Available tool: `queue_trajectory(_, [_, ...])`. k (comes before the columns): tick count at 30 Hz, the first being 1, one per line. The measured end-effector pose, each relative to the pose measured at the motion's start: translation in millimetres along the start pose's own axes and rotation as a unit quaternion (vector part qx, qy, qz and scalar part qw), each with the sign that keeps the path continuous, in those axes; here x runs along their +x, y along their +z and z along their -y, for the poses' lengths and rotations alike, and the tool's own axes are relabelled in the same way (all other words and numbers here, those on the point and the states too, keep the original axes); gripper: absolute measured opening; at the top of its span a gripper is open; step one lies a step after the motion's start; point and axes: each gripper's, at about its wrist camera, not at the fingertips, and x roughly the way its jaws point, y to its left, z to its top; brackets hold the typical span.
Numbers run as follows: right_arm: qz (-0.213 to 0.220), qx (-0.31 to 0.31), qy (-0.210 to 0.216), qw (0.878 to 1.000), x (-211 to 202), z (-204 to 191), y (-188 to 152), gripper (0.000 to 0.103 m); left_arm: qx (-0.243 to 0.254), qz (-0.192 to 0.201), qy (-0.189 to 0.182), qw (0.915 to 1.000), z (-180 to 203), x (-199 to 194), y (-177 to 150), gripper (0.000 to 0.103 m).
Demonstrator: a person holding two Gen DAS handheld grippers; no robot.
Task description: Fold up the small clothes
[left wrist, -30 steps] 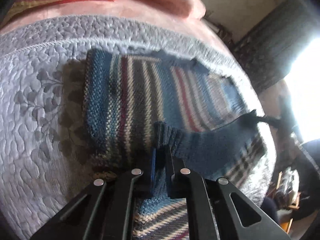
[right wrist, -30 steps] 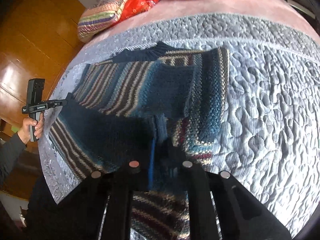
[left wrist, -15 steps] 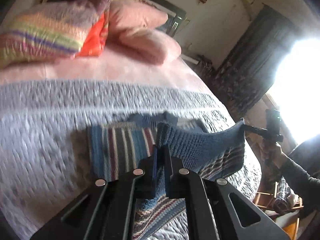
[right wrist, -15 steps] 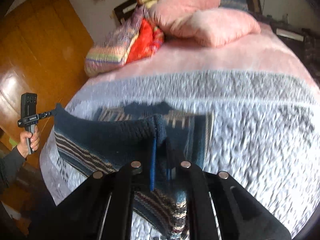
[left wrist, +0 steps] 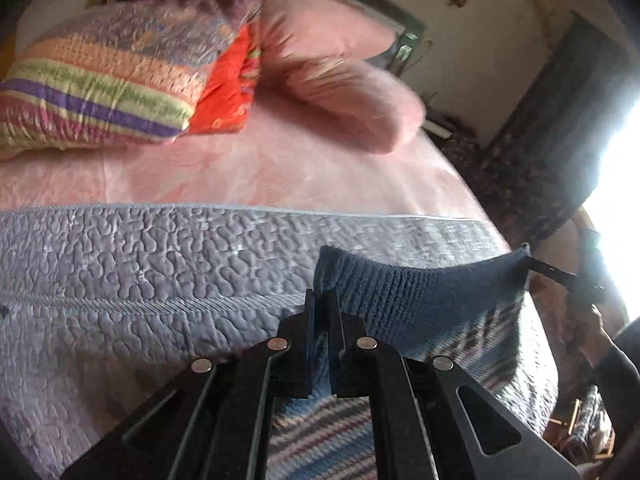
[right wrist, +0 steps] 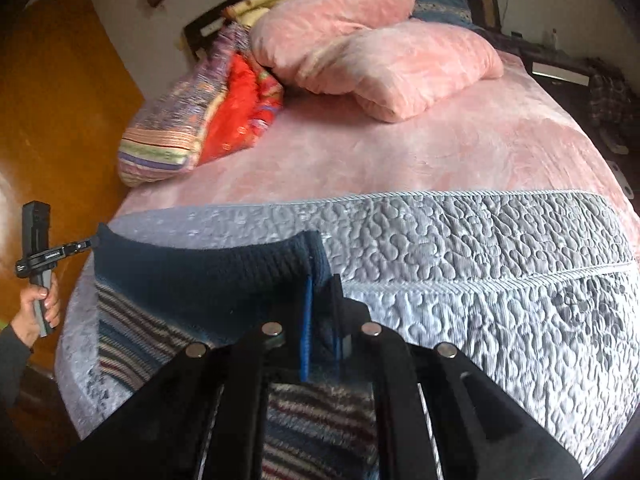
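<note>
Holding the striped blue knitted sweater (left wrist: pixel 420 296) by its dark ribbed hem, left hand-held gripper (left wrist: pixel 322 320) and right hand-held gripper (right wrist: pixel 322 304) each clamping a corner, stretching it above the grey quilted bedspread (right wrist: pixel 480 248) ahead. Mid-fold, probably; next, likely carrying the hem forward and lowering evenly.

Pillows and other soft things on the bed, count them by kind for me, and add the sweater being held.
Pink pillows: 2
Striped multicolour cushion: 1
Red cushion: 1
Striped knit sweater: 1, clamped at its dark ribbed edge by both the left hand-held gripper and the right hand-held gripper
Grey quilted cover: 1
Total: 6
</note>
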Motion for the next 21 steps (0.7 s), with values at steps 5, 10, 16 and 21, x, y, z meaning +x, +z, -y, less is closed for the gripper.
queue_trajectory(5, [-0.026,0.017,-0.023,0.999,54.3,14.6,1.2,0.007,-0.027,-0.028,0.029,0.9988,-22.1,51.2,5.9,0.004])
queue_trajectory(10, [-0.054,0.034,-0.042,0.997,96.5,30.2,-3.0,0.007,-0.045,-0.064,0.049,0.9958,-40.8,96.5,1.7,0.004])
queue_trajectory(16, [-0.102,0.063,-0.065,0.991,139.4,47.6,-15.2,0.007,-0.064,-0.108,0.071,0.9896,-59.9,138.1,-11.0,0.004])
queue_trajectory(21, [-0.159,0.1,-0.06,0.98,167.1,60.6,-30.2,0.011,-0.079,-0.137,0.084,0.9839,-70.8,152.6,-28.8,0.01])
